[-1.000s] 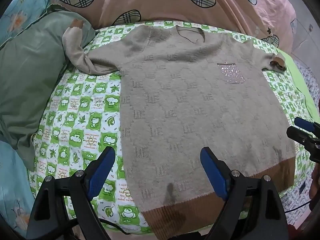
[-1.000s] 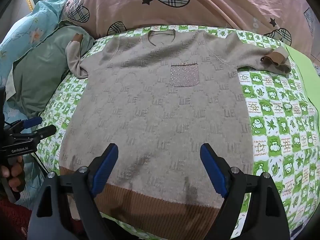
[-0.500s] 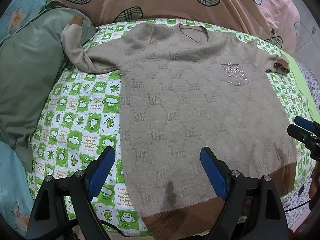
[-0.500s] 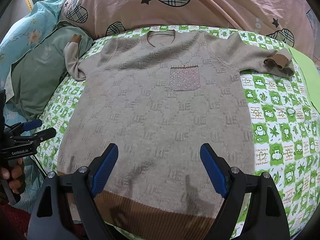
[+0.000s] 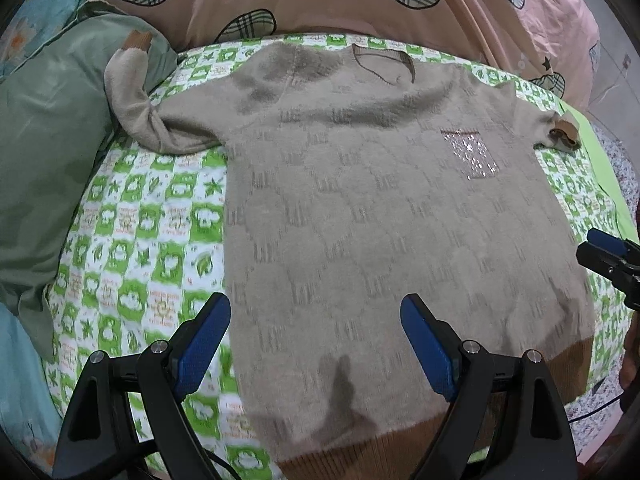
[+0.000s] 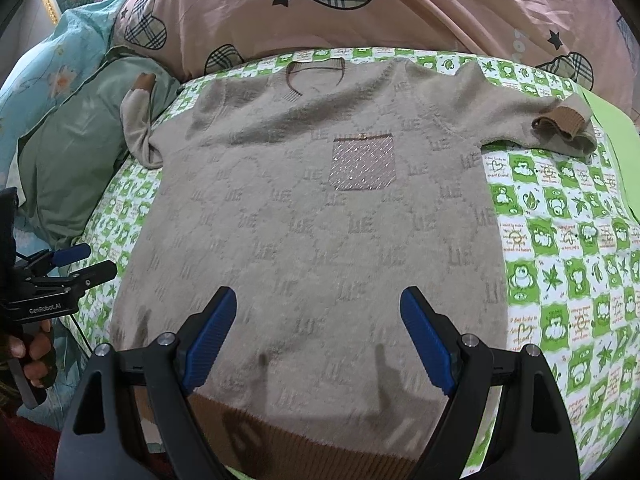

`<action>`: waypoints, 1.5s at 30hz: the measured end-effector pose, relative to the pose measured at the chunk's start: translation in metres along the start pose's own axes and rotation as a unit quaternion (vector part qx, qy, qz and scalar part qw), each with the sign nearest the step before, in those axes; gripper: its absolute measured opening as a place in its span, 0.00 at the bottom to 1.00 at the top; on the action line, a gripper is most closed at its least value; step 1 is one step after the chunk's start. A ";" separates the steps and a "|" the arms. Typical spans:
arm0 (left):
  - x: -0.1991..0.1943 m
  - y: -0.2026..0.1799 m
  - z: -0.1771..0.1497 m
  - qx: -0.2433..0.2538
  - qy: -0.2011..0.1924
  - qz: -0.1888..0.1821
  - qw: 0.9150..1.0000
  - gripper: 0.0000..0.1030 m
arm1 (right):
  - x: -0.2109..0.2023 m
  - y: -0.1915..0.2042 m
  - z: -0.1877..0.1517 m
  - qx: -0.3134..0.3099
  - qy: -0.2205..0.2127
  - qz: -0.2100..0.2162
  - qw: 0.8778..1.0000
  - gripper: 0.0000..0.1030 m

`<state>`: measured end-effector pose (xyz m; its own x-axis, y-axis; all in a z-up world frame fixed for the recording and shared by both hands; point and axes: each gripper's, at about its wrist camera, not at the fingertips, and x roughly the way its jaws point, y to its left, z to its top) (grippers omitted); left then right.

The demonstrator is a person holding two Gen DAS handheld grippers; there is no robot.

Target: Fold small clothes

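Observation:
A beige knit sweater (image 5: 380,216) with a brown hem and a sparkly chest pocket (image 6: 363,163) lies flat, front up, on a green-and-white checked sheet (image 5: 148,232). It also shows in the right wrist view (image 6: 320,240). Its left sleeve (image 5: 132,100) bends up onto a green pillow. Its right sleeve (image 6: 560,124) is bunched with the brown cuff showing. My left gripper (image 5: 316,340) is open and empty, above the sweater's lower left part. My right gripper (image 6: 316,336) is open and empty, above the lower middle near the hem.
A green pillow (image 5: 48,152) lies to the left. A pink quilt with plaid hearts (image 6: 360,8) is heaped behind the sweater. A light blue floral cover (image 6: 52,68) lies at the far left. Bare sheet (image 6: 568,260) spreads right of the sweater.
Both grippers have moved forward a little over the sweater, so it fills more of each view. Both stay open. The sweater has not moved.

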<state>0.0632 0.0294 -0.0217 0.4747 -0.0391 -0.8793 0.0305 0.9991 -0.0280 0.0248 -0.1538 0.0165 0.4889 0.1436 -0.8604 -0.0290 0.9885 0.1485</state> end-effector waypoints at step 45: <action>0.222 0.083 0.301 0.039 -0.020 0.001 0.999 0.06 | 0.197 -0.142 0.292 -0.033 -0.011 -0.021 0.999 0.10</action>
<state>0.4358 0.0996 -0.0766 0.5089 -0.0382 -0.8600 0.0966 0.9952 0.0130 0.3804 -0.2795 -0.0318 0.5095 0.1011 -0.8545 -0.0641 0.9948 0.0795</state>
